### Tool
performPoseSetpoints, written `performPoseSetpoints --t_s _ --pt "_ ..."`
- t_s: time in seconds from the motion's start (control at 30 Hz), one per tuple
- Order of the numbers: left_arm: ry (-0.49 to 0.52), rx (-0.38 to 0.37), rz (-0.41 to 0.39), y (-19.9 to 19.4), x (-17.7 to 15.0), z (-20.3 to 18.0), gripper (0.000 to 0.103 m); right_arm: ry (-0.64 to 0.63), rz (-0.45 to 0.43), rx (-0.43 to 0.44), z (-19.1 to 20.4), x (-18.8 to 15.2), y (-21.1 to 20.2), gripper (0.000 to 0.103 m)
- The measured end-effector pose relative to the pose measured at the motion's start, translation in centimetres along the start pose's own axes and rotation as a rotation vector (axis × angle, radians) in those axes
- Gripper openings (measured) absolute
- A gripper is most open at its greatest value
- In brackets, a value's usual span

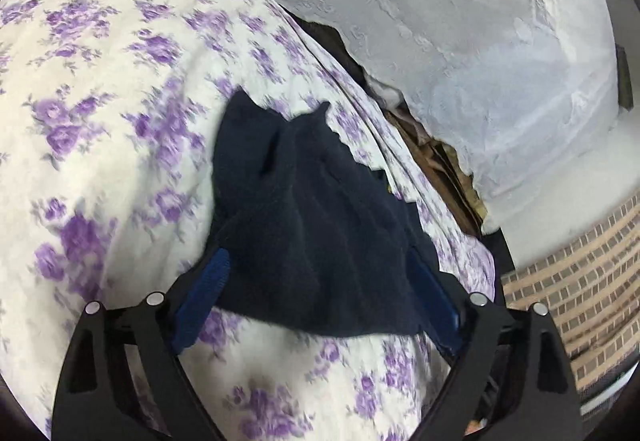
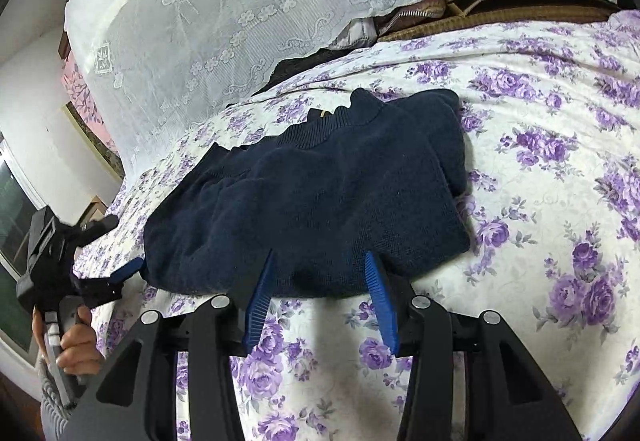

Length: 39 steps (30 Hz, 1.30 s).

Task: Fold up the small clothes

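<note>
Navy knit garment lies partly folded on the bed, on the white sheet w/ purple flower print. Ribbed collar edge sits at the far side of the garment; near hem faces the right gripper.

Right gripper: jaws spread, blue pads at the near hem. Pad tips run under the fabric edge; contact at the tips is hidden by the cloth, so actual pinch can't be confirmed. The hem bulges down between the two pads.

Left gripper: jaws spread wide, one blue pad on each side of the garment. In the left wrist view the fabric drapes across and over both pad tips, w/ a bunched ridge running away from the camera. In the right wrist view this gripper sits at the garment's left edge, one blue pad touching or just beside the cloth. The person's hand wraps its handle.

Beyond the bed: white lace cloth draped over stacked items, brown bedding showing below its edge. Left wrist view is motion-blurred; checked floor covering visible at right.
</note>
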<state>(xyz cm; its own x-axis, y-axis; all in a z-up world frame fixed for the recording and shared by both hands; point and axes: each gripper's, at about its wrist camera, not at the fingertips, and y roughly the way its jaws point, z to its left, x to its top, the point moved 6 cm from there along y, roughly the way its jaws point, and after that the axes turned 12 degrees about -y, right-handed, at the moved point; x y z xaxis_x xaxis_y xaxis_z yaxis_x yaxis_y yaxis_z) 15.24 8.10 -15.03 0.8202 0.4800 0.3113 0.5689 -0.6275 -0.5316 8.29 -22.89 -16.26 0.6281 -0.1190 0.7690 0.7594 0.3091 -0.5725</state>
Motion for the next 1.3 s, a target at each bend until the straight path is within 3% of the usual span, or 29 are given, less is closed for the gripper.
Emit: performPoseSetpoints --t_s 0.07,0.13,0.27,0.37,0.47,0.53,0.6,0.7,0.77,0.87,0.9,1.0,1.3 --pt "0.032 0.06 0.006 1.0 -0.5 0.1 0.085 0.006 -0.001 0.007 -0.1 0.0 0.0 0.046" --pt "0.017 0.089 0.006 0.8 -0.8 0.7 0.076 0.006 -0.004 0.006 -0.1 0.0 0.0 0.046" --pt "-0.033 0.049 0.048 -0.3 -2.5 0.7 0.077 0.008 -0.003 0.007 0.0 0.0 0.0 0.047" --pt "0.007 0.12 0.099 1.4 -5.1 0.4 0.077 0.009 0.0 0.009 0.1 -0.1 0.1 0.047" --pt "0.04 0.207 0.014 2.5 -4.8 0.7 0.079 0.008 0.001 0.008 0.0 -0.1 0.2 0.048" --pt "-0.029 0.192 -0.062 2.9 -2.8 1.1 0.087 0.006 0.002 0.007 0.1 -0.1 0.3 0.049" --pt "-0.117 0.186 -0.095 3.6 -0.6 2.0 0.087 0.001 0.003 0.007 0.2 -0.2 0.3 0.05" --pt "-0.148 0.172 -0.138 4.3 1.2 2.0 0.09 -0.003 0.001 0.003 0.2 0.0 0.3 0.05" --pt "-0.123 0.188 -0.155 4.5 1.6 2.1 0.085 -0.003 0.003 0.003 0.2 -0.1 0.3 0.05" --pt "-0.071 0.258 -0.166 4.6 1.9 2.2 0.061 -0.013 0.005 -0.011 0.5 0.0 0.3 0.048" --pt "-0.07 0.27 -0.162 4.7 2.1 2.5 0.053 -0.019 0.001 -0.02 0.6 0.1 0.2 0.038" --pt "-0.096 0.245 -0.151 4.7 2.6 3.0 0.04 -0.065 -0.024 -0.033 1.9 1.4 0.0 0.024" --pt "-0.097 0.234 -0.148 4.3 2.5 3.2 0.036 -0.123 0.012 -0.034 7.3 7.5 6.2 0.022"
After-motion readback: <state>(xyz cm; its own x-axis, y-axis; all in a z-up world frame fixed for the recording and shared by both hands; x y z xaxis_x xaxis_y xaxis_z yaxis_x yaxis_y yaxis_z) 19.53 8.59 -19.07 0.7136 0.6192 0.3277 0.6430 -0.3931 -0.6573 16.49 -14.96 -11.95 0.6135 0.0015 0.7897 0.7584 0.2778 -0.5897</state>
